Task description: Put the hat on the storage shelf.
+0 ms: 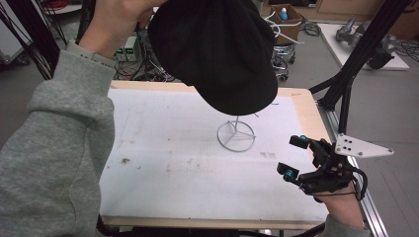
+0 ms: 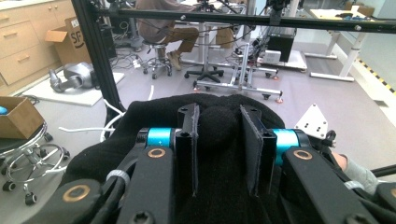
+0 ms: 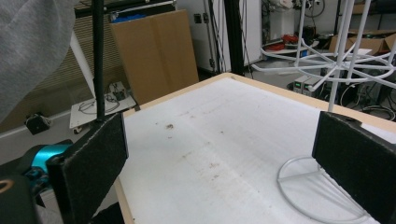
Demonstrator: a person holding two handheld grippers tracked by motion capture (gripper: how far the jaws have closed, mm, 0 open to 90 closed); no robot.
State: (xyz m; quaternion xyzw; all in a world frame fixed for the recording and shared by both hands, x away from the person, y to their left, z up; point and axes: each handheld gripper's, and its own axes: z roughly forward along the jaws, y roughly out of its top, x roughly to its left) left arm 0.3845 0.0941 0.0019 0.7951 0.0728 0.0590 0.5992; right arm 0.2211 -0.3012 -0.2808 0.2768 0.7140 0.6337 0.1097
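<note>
The white table point(image 1: 163, 163) is bare but for a wire stand point(image 1: 236, 134). My left gripper point(image 2: 218, 140) pinches the black cap point(image 1: 217, 49) above it; the right gripper point(image 1: 292, 157) waits spread beside it. Lowered off-centre, I reckon the cap could tip the stand.

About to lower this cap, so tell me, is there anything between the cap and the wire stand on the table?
Nothing visible. The cap, clamped in the left gripper, hangs above the wire stand with only open air between them. The right gripper sits open off to the stand's right, near the table edge, clear of the way down.
</note>
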